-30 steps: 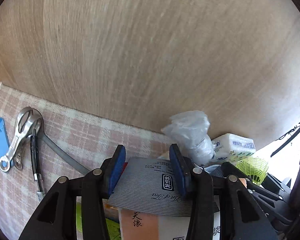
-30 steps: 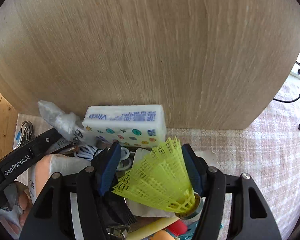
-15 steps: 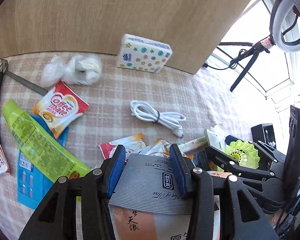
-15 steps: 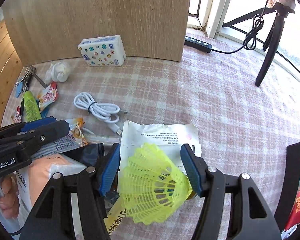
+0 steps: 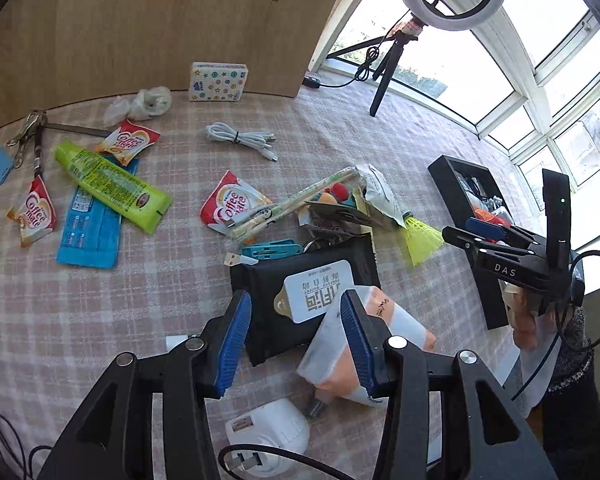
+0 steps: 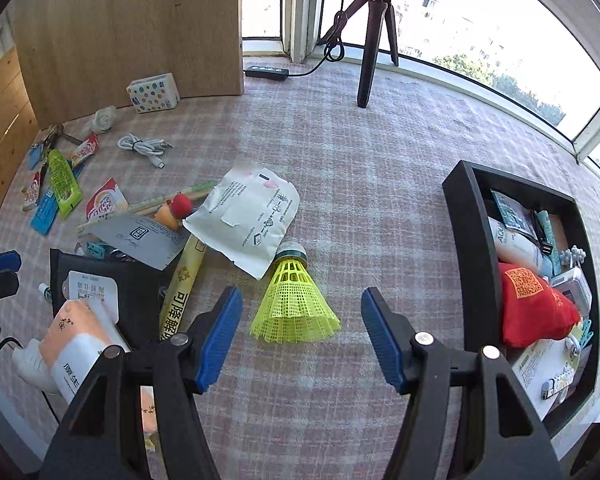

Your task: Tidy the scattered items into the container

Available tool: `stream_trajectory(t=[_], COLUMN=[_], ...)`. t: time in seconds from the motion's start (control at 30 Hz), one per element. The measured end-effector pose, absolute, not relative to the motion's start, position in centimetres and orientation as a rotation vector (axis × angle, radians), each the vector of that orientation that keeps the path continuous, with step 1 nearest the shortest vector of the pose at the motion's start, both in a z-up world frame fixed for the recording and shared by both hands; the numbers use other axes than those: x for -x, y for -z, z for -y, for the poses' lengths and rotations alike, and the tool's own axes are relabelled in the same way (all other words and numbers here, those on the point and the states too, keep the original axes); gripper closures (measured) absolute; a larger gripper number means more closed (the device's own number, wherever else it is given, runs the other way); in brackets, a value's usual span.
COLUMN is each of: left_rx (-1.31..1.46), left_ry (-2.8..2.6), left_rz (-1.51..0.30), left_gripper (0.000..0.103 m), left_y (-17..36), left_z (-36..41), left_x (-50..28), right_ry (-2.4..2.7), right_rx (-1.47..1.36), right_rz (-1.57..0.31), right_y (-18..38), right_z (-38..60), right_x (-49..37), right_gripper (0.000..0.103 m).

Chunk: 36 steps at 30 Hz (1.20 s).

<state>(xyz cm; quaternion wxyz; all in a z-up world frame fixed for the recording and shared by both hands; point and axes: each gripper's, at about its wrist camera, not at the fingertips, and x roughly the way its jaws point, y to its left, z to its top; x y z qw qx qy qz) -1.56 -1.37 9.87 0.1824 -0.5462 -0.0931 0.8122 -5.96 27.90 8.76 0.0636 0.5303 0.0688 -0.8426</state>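
1. My right gripper (image 6: 302,338) is spread wide and holds nothing. It hangs over the checked tablecloth (image 6: 380,160) with the yellow plastic shuttlecock (image 6: 294,304) lying on its side between and just ahead of the fingers, cork end pointing away from me.
2. I judge this alignment deliberate: the open skirt faces the jaws, so a straight descent would bracket it across its widest part. The mesh looks soft, so I would close lightly.
3. My left gripper (image 5: 296,334) is also released and empty. Below it lie a black pouch with a white label (image 5: 300,280) and an orange-and-white sachet (image 5: 364,344); the sachet lies under the right-hand finger, apparently apart from it, though I cannot be certain.
4. The container, a black tray (image 6: 474,240), sits well to the right of the shuttlecock. It already holds a red bag (image 6: 536,304), a white bottle and several small packets.
5. Outward to the left, items remain scattered: a white printed packet (image 6: 248,216) touching the shuttlecock's cork, Coffee-mate sachets (image 5: 232,202), a green tube (image 5: 112,184), a coiled white cable (image 5: 240,140), a tissue pack (image 5: 217,81) against the wooden board.
6. Task status: most items are still outside the tray.
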Motion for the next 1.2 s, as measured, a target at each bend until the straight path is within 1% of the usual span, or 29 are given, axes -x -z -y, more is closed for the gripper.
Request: stream_trajectory(t=[0.07,0.23,0.37,0.4,0.53,0.67,0.83,0.97,1.03,1.2], left_rx=[1.581,1.636,1.656,1.673,1.759,1.756,1.663,1.604,1.594,1.631], left_ry=[-2.351,-2.394,-2.404,-2.386,-2.396,-2.372,-2.349,-2.265,-2.220,-2.125], left_rz=[0.272,0.373,0.518,0.528,0.435,0.496,0.429,0.335,0.285,0.262], left_gripper=[0.058,0.058,0.058,0.058,0.058,0.058,0.057,0.057,0.057,0.057], left_y=[-9.3,-7.7,-6.9,-6.7,-5.8,-5.6,-7.0,-7.2,-6.9,-4.9], left_z=[3.4,6.3,8.6,9.0,9.6,9.3,5.7,1.0,-1.1,-4.3], left_x=[0.1,-2.8,-6.0,-7.1,-10.7,-11.6,-10.0,-8.1,-7.5,-5.6], right_ry=[2.555,2.488,2.430,2.420,2.395,2.362,2.335,2.322,2.315,2.273], right_rx=[-1.580,-1.515,-1.471,-1.466,-1.440,-1.448,-1.423,-1.412,-1.420,-1.448], right_rz=[-0.187,-0.093,-0.137,-0.154,-0.198,-0.187,-0.233,-0.261,-0.263,-0.226], right_y=[-9.0,-10.1,-10.2,-10.1,-9.9,-9.4,-9.4,-9.1,-8.8,-7.7], right_z=[-28.0,-26.8,-24.5,-24.0,-23.2,-23.0,-22.1,-21.6,-21.5,-21.3], right_x=[5.1,2.4,0.6,0.2,-1.3,-1.8,-2.1,-2.0,-1.9,-1.7], right_gripper=[0.042,0.042,0.042,0.042,0.042,0.041,0.041,0.041,0.041,0.041])
